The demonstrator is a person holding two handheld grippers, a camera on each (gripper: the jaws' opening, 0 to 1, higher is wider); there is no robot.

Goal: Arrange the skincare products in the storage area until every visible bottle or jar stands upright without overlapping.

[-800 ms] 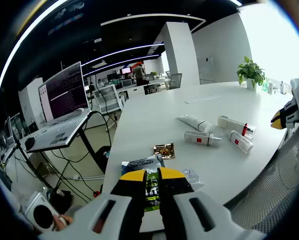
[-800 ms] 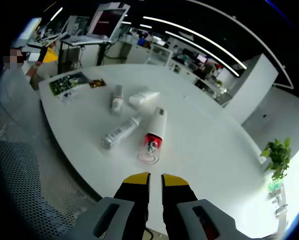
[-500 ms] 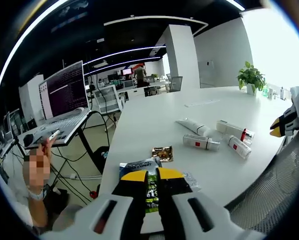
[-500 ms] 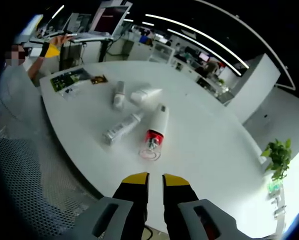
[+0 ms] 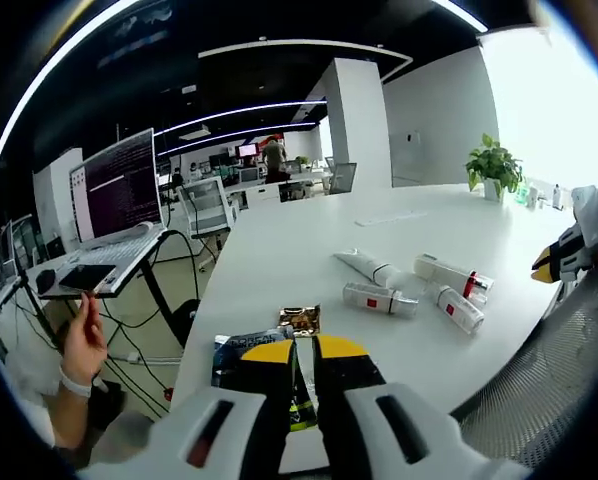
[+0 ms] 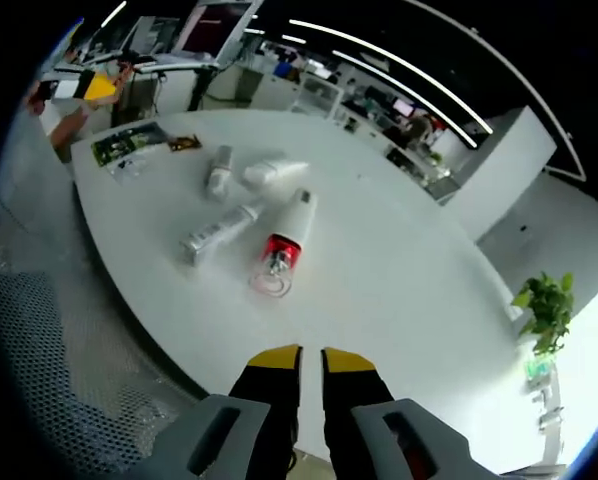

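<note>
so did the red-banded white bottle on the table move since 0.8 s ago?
No. The red-banded white bottle lies on its side beside the slim white bottle, same spacing and angle between them; the whole picture shifted, so the camera moved.

The left tongs cover the near part of the dark sachet on the bench — its print is unreadable. Labels on the four lying skincare containers are too small to read in either view. The right tongs are cut off at the left gripper view's right edge — their jaws cannot be judged there.
</note>
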